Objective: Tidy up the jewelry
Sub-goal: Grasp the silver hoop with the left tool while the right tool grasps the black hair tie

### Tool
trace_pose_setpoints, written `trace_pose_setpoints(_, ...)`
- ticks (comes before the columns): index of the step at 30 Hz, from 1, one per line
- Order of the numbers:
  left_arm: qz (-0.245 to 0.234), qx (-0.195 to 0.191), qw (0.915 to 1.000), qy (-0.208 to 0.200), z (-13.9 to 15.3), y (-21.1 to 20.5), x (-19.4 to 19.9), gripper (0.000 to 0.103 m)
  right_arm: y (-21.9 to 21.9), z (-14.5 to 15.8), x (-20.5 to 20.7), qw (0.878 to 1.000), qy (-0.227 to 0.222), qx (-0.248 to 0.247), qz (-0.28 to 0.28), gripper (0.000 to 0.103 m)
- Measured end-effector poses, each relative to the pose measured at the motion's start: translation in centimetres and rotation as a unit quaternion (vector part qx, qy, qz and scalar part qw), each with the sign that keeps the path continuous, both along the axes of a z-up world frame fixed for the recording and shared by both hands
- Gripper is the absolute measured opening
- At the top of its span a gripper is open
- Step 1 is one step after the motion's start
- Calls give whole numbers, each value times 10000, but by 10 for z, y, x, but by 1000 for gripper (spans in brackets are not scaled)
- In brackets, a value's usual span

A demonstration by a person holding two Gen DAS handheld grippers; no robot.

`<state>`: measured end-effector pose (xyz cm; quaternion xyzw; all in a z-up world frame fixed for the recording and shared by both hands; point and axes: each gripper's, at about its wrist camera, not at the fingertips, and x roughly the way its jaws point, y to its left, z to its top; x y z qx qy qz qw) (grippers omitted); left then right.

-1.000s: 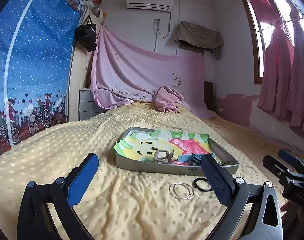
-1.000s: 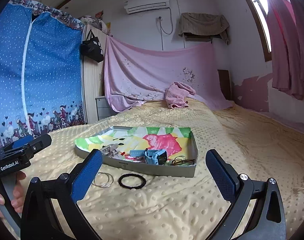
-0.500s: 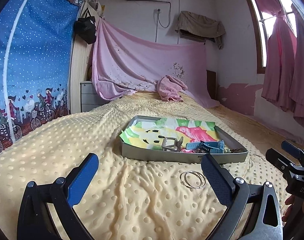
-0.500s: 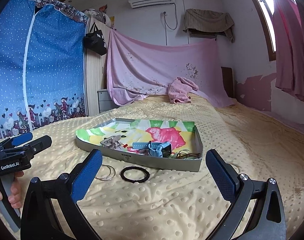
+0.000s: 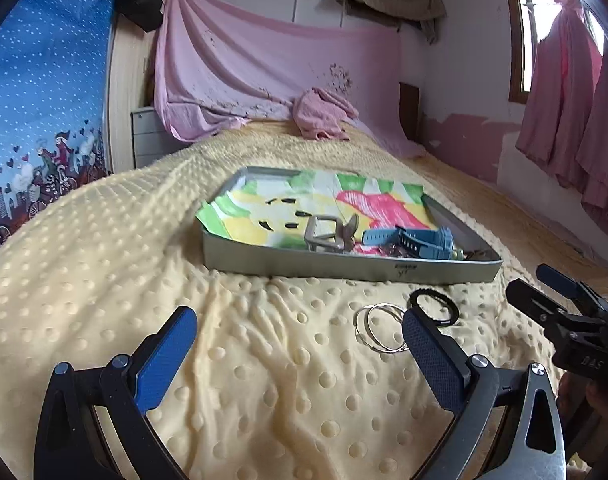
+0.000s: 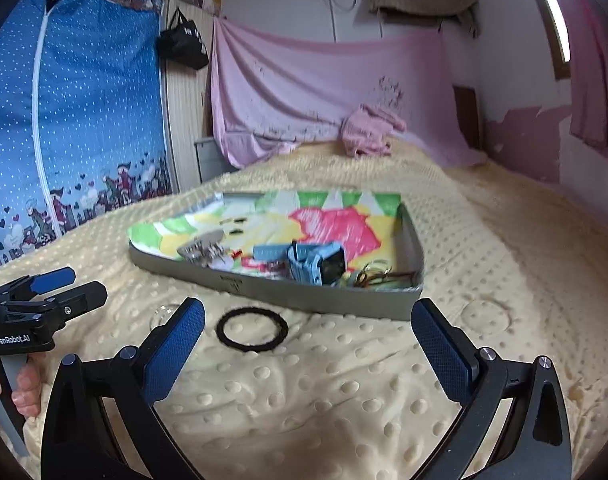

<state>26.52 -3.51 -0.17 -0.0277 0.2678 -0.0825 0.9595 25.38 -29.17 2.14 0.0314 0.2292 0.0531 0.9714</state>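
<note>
— Yellow bedspread (image 5: 264, 360), both grippers low over it, jaws wide apart, holding nothing. What's nearest?

— Silver rings (image 5: 377, 326), lying flat just ahead of the left gripper (image 5: 300, 344), toward its right jaw. Black band (image 6: 252, 328) sits inside the right gripper (image 6: 309, 336)'s spread, leftward. Tray (image 5: 343, 268) beyond.

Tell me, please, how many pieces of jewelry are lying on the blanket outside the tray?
2 groups: a black ring and, beside it, thin silver bangles, both just in front of the tray. The left gripper partly hides the bangles, which seem to be two or three overlapping hoops.
</note>
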Motion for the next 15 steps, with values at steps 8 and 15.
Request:
trace_pose_setpoints(8,-221,135,9992,299,-11,-11,12,102,0,-20,17,9992,362,125,116,96)
trace_pose_setpoints(15,-424,204,9984,328,-12,-17,13,87,6,-25,29,9983,529,83,248,75)
